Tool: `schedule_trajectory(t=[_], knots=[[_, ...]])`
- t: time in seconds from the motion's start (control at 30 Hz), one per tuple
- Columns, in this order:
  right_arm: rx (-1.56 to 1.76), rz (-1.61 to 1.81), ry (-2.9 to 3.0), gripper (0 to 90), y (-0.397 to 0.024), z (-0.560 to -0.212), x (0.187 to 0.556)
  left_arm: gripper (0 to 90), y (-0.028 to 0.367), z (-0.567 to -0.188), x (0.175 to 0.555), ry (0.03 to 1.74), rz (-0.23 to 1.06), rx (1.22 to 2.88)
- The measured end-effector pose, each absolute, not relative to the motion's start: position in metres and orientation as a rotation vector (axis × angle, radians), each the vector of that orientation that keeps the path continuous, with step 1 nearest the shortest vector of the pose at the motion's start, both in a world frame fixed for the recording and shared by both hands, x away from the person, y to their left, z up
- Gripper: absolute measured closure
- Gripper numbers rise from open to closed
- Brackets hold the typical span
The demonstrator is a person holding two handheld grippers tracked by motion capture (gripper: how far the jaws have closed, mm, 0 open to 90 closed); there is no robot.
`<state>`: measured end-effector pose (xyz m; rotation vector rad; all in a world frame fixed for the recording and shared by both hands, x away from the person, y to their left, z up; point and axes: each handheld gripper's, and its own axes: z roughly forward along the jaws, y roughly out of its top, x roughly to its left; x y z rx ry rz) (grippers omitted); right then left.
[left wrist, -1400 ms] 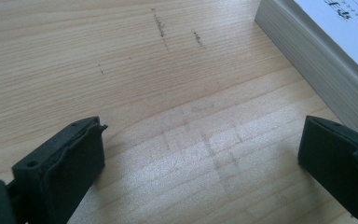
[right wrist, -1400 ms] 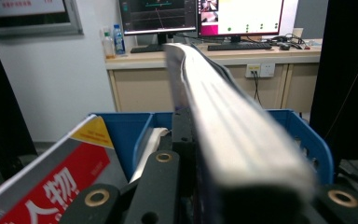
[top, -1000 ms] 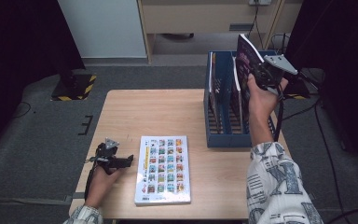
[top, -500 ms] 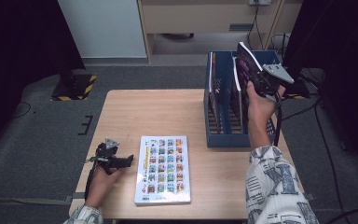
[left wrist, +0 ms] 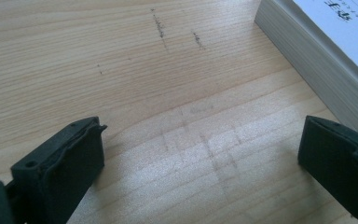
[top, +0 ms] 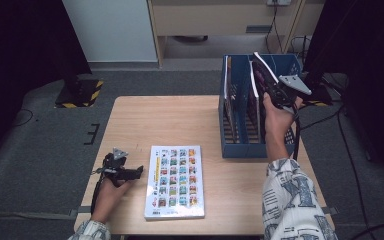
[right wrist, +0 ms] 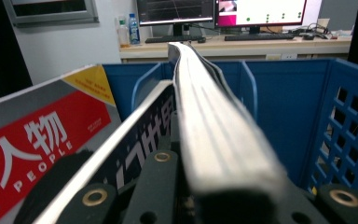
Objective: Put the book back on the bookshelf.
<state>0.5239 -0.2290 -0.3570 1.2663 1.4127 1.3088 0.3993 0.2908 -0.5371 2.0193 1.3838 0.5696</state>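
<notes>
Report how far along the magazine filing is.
Done: two magazines already stand in the blue rack. In hand: the right gripper is shut on a magazine tilted over a slot. Left: seat it, then the book flat beside the open left gripper.

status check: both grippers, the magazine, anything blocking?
Right gripper shut on magazine, tilted over blue rack. Left gripper open, resting on table beside book. Magazines already in rack crowd the slot.

I see grey carpet (top: 45, 150) around the wooden table (top: 165, 120). Far off stands a white panel (top: 112, 30); black curtains (top: 20, 45) hang left and right.
</notes>
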Motion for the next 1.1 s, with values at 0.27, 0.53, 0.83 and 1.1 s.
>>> schedule_trajectory(t=[0.27, 0.53, 0.83, 1.1], knots=[[1.285, 1.291, 1.449, 82.3, -0.233, -0.378, 0.523, 0.0, 0.291, -0.537, 0.400, 1.383, 0.568, 2.020], [1.277, 1.306, 1.475, 80.3, -0.235, -0.383, 0.518, 0.0, 0.290, -0.537, 0.400, 1.384, 0.569, 2.019], [1.253, 1.295, 1.534, 77.7, -0.231, -0.379, 0.517, 0.0, 0.290, -0.537, 0.400, 1.384, 0.569, 2.019], [1.247, 1.243, 1.520, 83.2, -0.236, -0.376, 0.516, 0.0, 0.290, -0.537, 0.400, 1.385, 0.569, 2.019]])
